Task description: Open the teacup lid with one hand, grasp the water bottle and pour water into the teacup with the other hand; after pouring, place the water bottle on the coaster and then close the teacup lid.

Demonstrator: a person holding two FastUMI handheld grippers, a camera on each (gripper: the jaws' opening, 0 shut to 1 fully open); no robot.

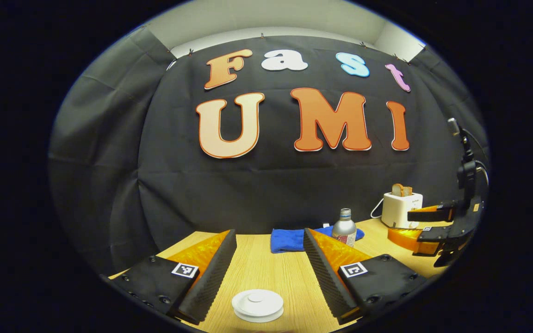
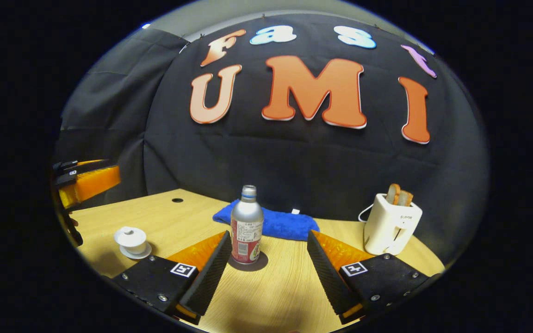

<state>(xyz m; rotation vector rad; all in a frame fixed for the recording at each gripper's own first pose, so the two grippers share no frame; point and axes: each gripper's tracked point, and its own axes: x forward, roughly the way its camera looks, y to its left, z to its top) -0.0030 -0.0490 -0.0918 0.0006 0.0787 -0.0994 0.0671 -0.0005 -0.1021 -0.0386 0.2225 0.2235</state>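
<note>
On the bench (image 2: 289, 282), the teacup (image 2: 131, 240) has its lid (image 1: 257, 299) on. Below the left gripper (image 1: 269, 259) sits that lid, fingers wide open, holding nothing. Ahead of the right gripper (image 2: 266, 259), also open and empty, the water bottle (image 2: 246, 226) stands. All 4 steps are left.

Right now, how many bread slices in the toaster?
2, both standing side by side in the slot of the white plastic toaster at the wooden table's far right; brown bread slices poke out together.
</note>
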